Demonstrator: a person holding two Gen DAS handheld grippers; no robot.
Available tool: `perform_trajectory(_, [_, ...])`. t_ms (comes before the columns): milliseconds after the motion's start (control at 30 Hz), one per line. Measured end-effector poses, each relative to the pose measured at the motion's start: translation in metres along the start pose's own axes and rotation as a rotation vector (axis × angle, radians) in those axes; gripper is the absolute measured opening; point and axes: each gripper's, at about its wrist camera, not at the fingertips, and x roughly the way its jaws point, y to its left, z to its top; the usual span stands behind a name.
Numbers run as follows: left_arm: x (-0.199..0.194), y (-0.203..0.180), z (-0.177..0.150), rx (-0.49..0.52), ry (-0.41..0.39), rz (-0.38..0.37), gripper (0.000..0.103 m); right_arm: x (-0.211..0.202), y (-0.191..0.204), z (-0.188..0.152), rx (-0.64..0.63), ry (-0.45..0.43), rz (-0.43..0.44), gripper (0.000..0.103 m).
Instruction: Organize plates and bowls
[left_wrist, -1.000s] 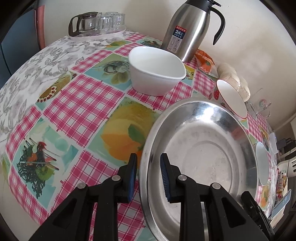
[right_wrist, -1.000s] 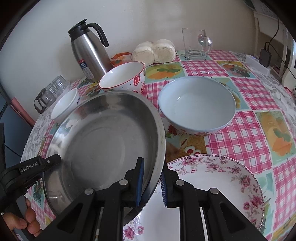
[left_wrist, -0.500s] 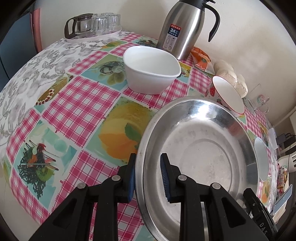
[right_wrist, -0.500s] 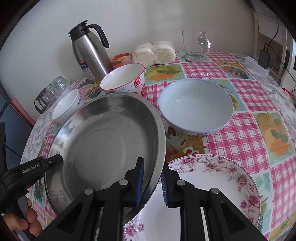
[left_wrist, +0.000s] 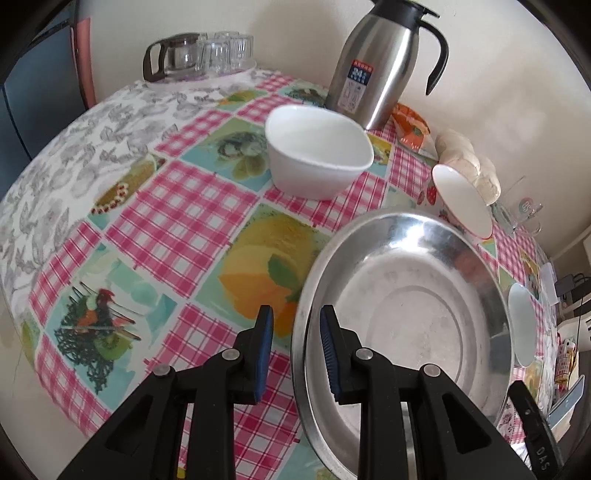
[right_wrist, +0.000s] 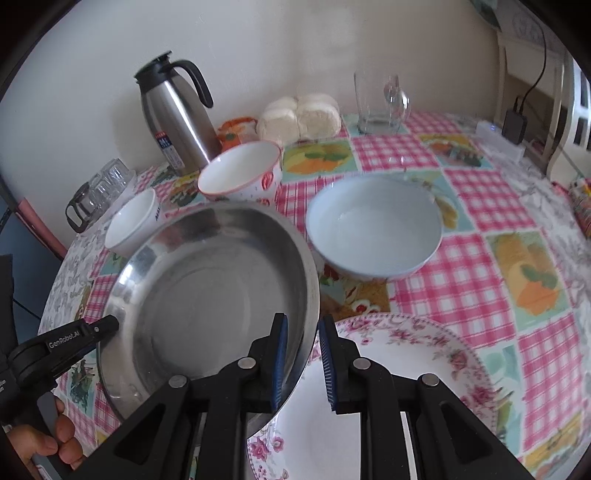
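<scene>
A steel plate (left_wrist: 406, 314) (right_wrist: 207, 295) hangs tilted above the checked tablecloth (left_wrist: 177, 206), carried from both sides. My left gripper (left_wrist: 295, 325) is shut on its left rim. My right gripper (right_wrist: 301, 332) is shut on the opposite rim, which overlaps a floral plate (right_wrist: 406, 369) lying on the table. A pale blue bowl (right_wrist: 373, 225) stands behind the floral plate. Farther back are a red-rimmed strawberry bowl (right_wrist: 240, 173) and a plain white bowl (left_wrist: 317, 158).
A steel thermos (left_wrist: 373, 66) stands at the back by the wall, with buns (right_wrist: 299, 114) and a glass mug (right_wrist: 376, 107) to its right. A tray of glasses (left_wrist: 207, 55) sits far left. A hand (right_wrist: 48, 443) holds the left gripper's handle.
The steel plate's rim has slid slightly rightward between the left fingers. Both views have drifted a little; both grips stay the same.
</scene>
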Motion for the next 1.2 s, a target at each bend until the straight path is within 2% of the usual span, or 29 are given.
perform_trajectory(133, [-0.011,-0.006,0.001,0.037,-0.030,0.009,0.030,-0.015,0.002,0.003,-0.008,-0.040,-0.002,0.020])
perform_trajectory(167, [-0.013,-0.008,0.001,0.048,-0.030,0.009,0.036,-0.017,0.003,0.003,-0.015,-0.048,-0.002,0.020])
perform_trajectory(200, [-0.013,-0.009,0.000,0.057,-0.027,0.011,0.045,-0.019,0.005,0.004,-0.025,-0.056,-0.008,0.024])
perform_trajectory(267, [-0.012,-0.013,-0.002,0.076,-0.004,0.025,0.053,-0.020,0.008,0.002,-0.038,-0.062,-0.024,0.042])
perform_trajectory(333, [-0.011,-0.015,-0.003,0.088,0.016,0.048,0.055,-0.017,0.010,0.002,-0.048,-0.057,-0.043,0.054])
perform_trajectory(433, [-0.008,-0.017,-0.006,0.100,0.039,0.081,0.060,-0.013,0.009,0.001,-0.049,-0.039,-0.055,0.061])
perform_trajectory(500, [-0.008,-0.017,-0.007,0.104,0.047,0.098,0.070,-0.012,0.007,0.002,-0.042,-0.033,-0.055,0.067])
perform_trajectory(567, [-0.008,-0.017,-0.008,0.104,0.049,0.110,0.076,-0.012,0.006,0.002,-0.039,-0.035,-0.057,0.073])
perform_trajectory(700, [-0.010,-0.018,-0.009,0.117,0.038,0.145,0.081,-0.011,0.004,0.002,-0.038,-0.036,-0.064,0.080])
perform_trajectory(833, [-0.012,-0.018,-0.009,0.118,0.028,0.170,0.082,-0.010,0.004,0.002,-0.046,-0.030,-0.064,0.093])
perform_trajectory(933, [-0.013,-0.018,-0.009,0.104,0.023,0.173,0.090,-0.013,0.004,0.002,-0.060,-0.043,-0.071,0.102])
perform_trajectory(967, [-0.014,-0.019,-0.010,0.099,0.018,0.169,0.094,-0.014,0.003,0.002,-0.064,-0.050,-0.075,0.103])
perform_trajectory(1067, [-0.021,-0.022,-0.011,0.087,-0.009,0.147,0.094,-0.018,-0.004,0.001,-0.062,-0.069,-0.078,0.103])
perform_trajectory(1200, [-0.035,-0.031,-0.013,0.083,-0.059,0.076,0.094,-0.028,-0.024,0.002,-0.014,-0.110,-0.059,0.103])
